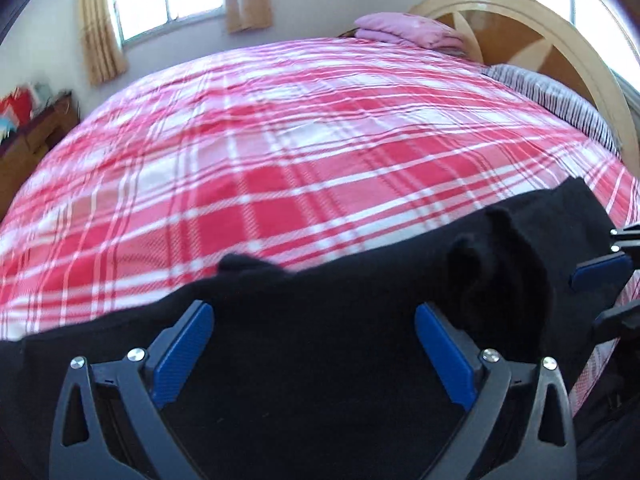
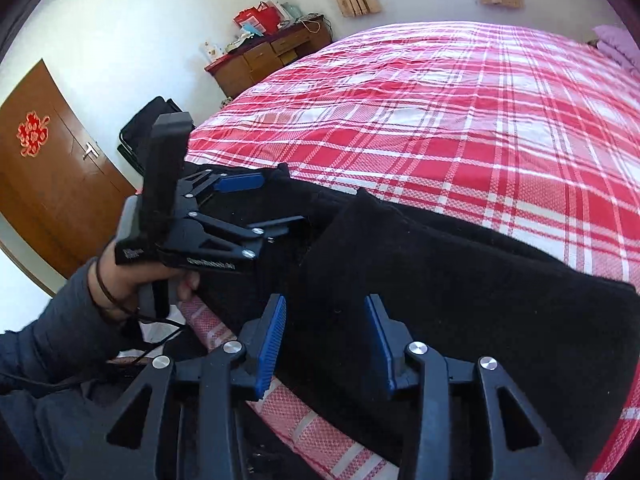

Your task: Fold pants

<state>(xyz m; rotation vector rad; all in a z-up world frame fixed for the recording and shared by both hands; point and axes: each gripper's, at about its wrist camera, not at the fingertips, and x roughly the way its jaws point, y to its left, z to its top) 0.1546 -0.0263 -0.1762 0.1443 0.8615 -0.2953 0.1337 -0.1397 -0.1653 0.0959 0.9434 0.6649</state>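
Note:
Black pants [image 1: 320, 340] lie along the near edge of a bed with a red and white plaid cover [image 1: 280, 152]. My left gripper [image 1: 314, 312] is open, its blue pads wide apart over the black cloth. My right gripper [image 2: 326, 304] is open too, its pads either side of a raised fold of the pants [image 2: 440, 288]. In the right wrist view the left gripper [image 2: 276, 204] shows at the left, held by a hand, its fingers spread over the pants' end. The right gripper's fingertips [image 1: 600, 270] show at the right edge of the left wrist view.
Folded pink bedding [image 1: 408, 30] and a striped pillow [image 1: 560, 100] lie by the wooden headboard [image 1: 520, 4]. A wooden dresser [image 2: 264, 56] stands against the far wall, a black chair [image 2: 140, 128] and a brown door [image 2: 52, 168] to the left.

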